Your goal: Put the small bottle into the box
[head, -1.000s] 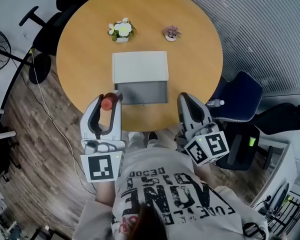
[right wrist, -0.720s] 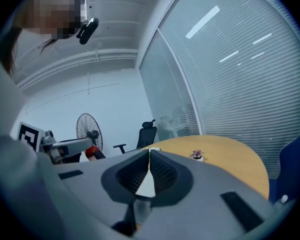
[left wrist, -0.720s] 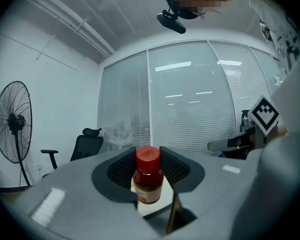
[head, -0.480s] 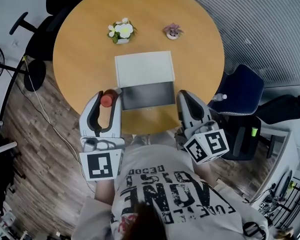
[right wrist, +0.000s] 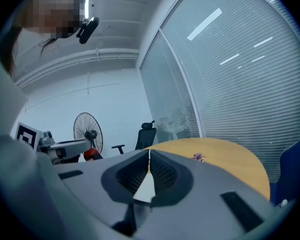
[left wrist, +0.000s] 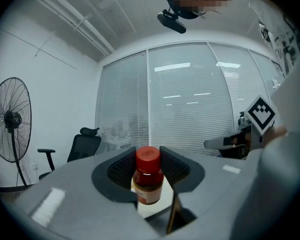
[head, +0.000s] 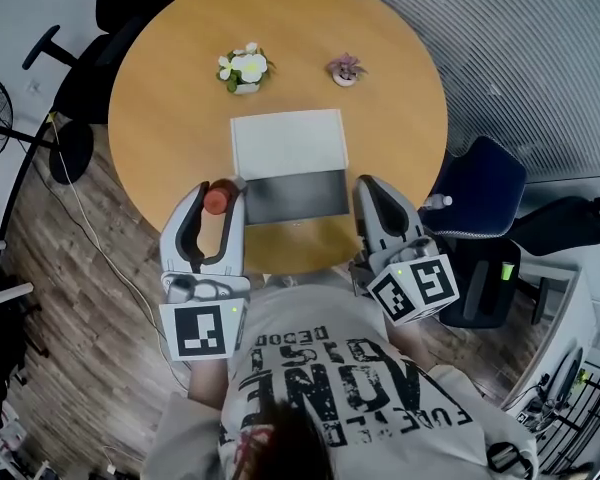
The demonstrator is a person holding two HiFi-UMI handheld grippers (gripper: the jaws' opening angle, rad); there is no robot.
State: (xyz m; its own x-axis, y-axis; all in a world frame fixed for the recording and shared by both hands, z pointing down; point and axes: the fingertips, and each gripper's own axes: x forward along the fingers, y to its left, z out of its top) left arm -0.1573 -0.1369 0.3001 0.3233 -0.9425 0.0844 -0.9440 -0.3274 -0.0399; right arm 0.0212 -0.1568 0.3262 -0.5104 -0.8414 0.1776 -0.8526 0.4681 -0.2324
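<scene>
Bottle (left wrist: pixel 148 181) clamped high up in my L tongs (head: pixel 220 190), R tongs (right wrist: pixel 149 156) together & empty; cd pivot, slip short of box (head: pixel 295 196) & roll off counter (head: pixel 180 88).

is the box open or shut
Open: the box has its white lid folded back on the table, baring a grey inside with nothing in it.

Small bottle (left wrist: pixel 149 183): red cap, brown body, pale label. Upright, clamped between the jaws of the left gripper (head: pixel 220 190), just beside the box's near-left corner.

Box (head: pixel 295 196): grey, shallow, open. White lid (head: pixel 288 143) lies flat on its far side. It sits on the round wooden table (head: pixel 170 98).
</scene>
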